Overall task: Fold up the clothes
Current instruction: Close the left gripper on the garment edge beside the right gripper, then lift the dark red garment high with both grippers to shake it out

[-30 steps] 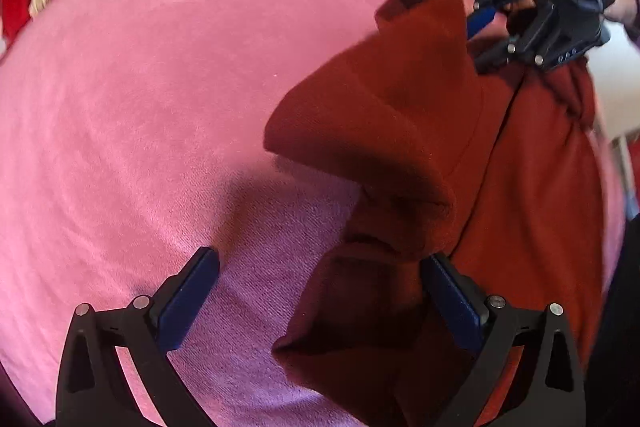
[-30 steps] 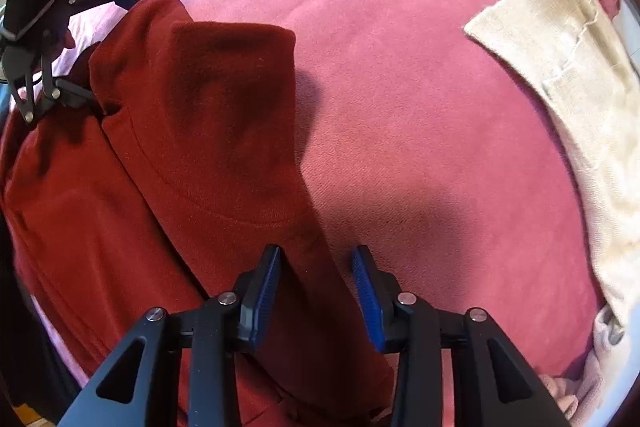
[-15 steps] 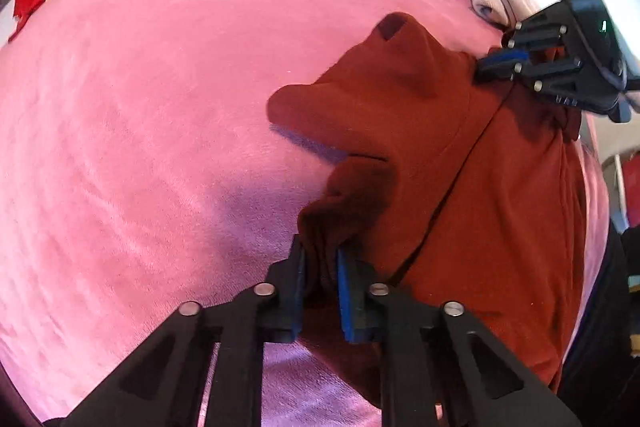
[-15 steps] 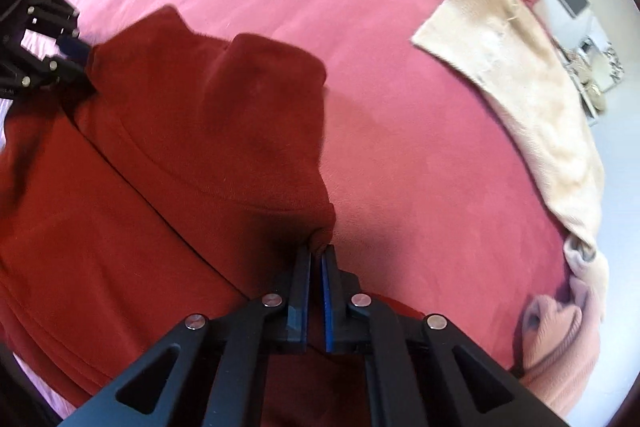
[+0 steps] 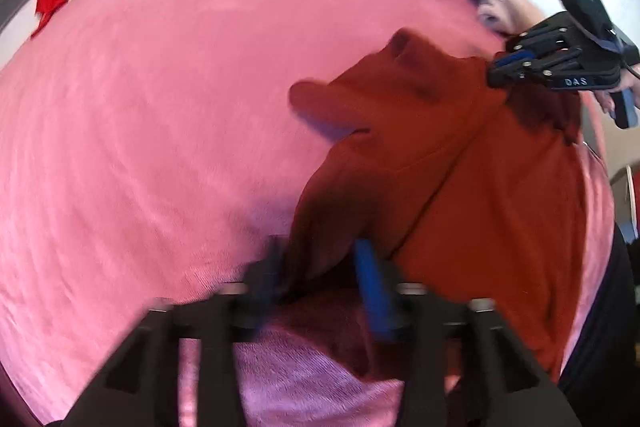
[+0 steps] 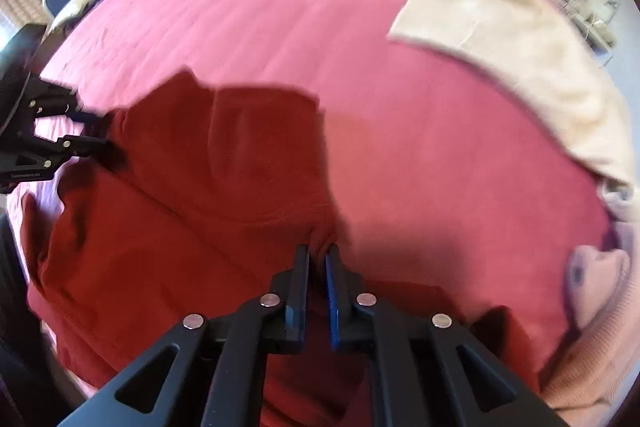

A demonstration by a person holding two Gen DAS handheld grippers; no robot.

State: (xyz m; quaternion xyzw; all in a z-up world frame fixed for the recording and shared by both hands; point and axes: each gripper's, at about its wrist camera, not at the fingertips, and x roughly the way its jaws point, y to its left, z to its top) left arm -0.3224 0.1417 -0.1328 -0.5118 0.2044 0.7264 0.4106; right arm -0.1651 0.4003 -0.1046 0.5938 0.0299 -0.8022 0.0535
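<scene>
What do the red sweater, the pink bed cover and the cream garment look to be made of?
Red sweater: soft matte knit or fleece, judging by its dull fuzzy surface and limp folds. Pink bed cover: plush, velvety fabric with a faint ribbed sheen. Cream garment: seemingly a thick woolly knit, though motion blur hides the weave.

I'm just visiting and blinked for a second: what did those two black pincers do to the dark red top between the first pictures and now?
A second ago both grippers were open around the red garment. The right gripper has pinched its edge and still holds. The left gripper also pinched an edge; its fingers now look parted again, with cloth between them. The raised cloth has dropped flatter on the pink bedspread. The cream garment has not moved.
</scene>
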